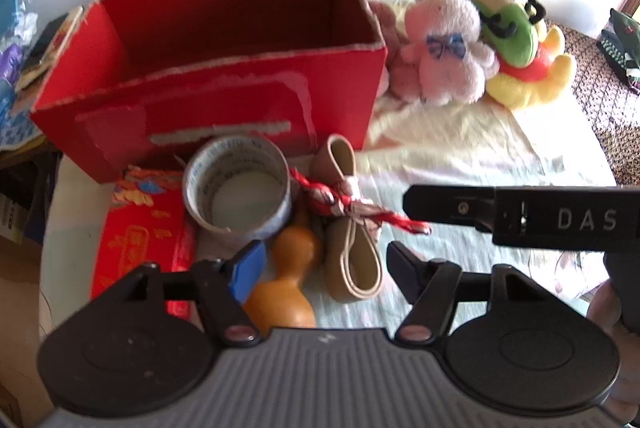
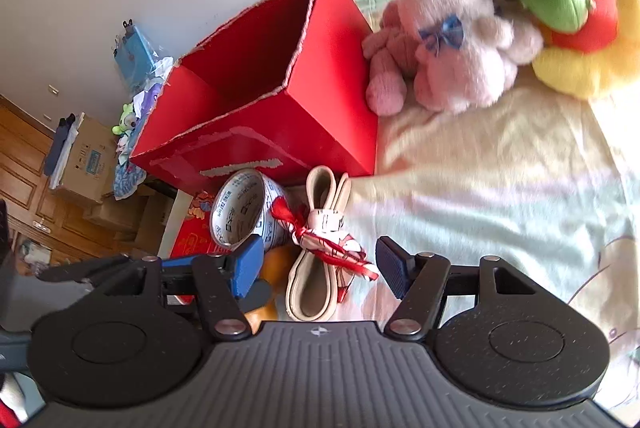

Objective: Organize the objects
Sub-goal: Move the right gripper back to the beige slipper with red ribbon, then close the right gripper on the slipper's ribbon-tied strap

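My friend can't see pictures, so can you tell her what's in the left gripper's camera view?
The open left gripper hovers over a wooden gourd and a folded beige strap tied with red ribbon. A tape roll sits beside them in front of an open red box, with plush toys to its right.

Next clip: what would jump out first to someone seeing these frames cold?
The big open red box dominates the bed. To its right lies a heap of plush toys. In front of the box sit a tape roll, a gourd and a ribbon-tied beige band, with both tongs open above them.
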Demonstrator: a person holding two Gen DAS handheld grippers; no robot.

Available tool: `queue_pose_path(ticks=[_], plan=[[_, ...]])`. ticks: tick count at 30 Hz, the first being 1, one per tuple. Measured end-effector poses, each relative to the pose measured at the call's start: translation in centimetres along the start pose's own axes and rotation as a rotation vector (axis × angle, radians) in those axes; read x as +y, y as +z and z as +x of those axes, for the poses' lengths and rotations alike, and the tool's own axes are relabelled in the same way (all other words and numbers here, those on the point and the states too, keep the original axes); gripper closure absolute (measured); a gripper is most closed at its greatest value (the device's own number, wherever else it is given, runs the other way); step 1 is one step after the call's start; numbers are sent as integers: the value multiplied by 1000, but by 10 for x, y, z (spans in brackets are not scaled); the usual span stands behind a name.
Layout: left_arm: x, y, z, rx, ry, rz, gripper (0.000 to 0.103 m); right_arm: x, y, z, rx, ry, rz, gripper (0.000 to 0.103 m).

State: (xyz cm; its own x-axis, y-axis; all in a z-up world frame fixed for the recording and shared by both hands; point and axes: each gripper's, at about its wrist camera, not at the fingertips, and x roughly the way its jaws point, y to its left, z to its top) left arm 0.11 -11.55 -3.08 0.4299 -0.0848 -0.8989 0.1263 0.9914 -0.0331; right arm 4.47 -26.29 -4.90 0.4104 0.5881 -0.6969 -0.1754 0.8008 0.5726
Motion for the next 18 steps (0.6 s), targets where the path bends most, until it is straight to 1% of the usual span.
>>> queue_pose_path(ticks=[4,11,13,18], plan=[[-2,-3,8,24,9,0,38,-3,-1,3,12,15,8,37],[-4,-7,19,53,-2,-5,41,-4,1,11,36,44,14,37],[-4,-9,20,49,-13,-3,41,-4,1,14,46,48,12,37],[-3,-14,21,18,-58,11,48,-1,3,23,66,53,3,38]])
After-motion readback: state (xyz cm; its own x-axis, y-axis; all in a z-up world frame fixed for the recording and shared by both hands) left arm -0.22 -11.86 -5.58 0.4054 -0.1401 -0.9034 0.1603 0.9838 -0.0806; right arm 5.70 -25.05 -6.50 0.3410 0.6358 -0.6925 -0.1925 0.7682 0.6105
